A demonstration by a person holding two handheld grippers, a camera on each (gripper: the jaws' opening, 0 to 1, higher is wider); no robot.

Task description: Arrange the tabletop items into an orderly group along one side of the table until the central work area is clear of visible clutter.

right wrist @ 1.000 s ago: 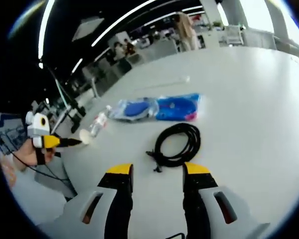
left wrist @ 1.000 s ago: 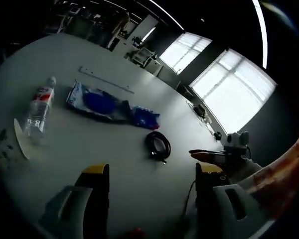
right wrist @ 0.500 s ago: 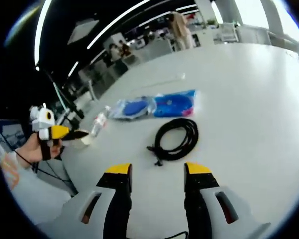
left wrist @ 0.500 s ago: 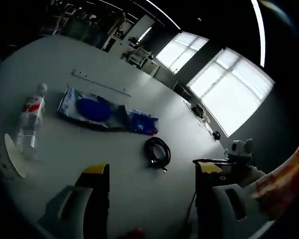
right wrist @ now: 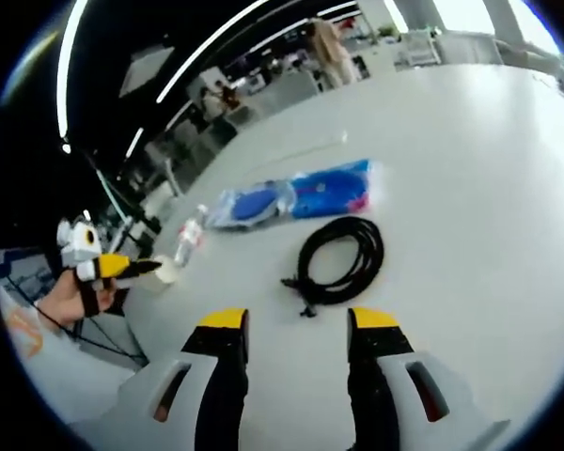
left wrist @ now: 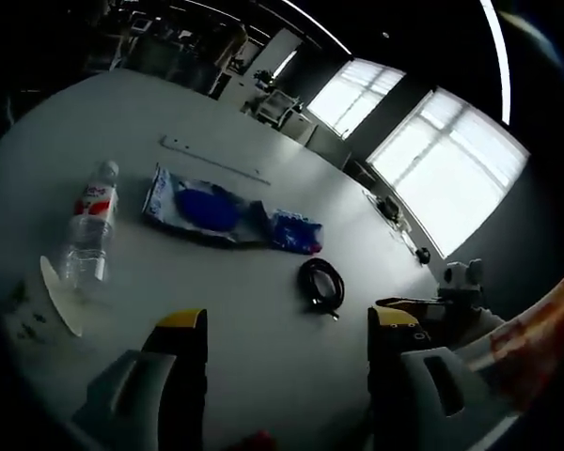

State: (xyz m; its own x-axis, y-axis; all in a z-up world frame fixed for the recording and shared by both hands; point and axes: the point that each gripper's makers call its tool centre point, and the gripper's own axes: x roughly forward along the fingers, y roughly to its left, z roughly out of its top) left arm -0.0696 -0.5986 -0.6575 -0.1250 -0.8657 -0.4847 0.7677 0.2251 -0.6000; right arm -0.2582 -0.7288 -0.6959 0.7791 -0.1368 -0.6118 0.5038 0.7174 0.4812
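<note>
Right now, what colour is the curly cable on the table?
Black; the coiled cable shows best in the right gripper view.

On the table (left wrist: 216, 310) we are seeing, in the left gripper view: a bottle (left wrist: 87, 223) lying at left beside a paper disc (left wrist: 60, 294), two packets (left wrist: 227, 210) touching in the middle, a coiled cable (left wrist: 322, 285) to their right, and a long strip (left wrist: 214, 159) behind them.

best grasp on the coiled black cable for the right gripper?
Probably the near arc of the coiled black cable, taken from straight above. It lies flat on the white table, so the jaws can straddle the bundled strands across the ring. Avoid the loose plug end, which sticks out and would let the coil unravel. The right gripper is open and already faces it.
</note>
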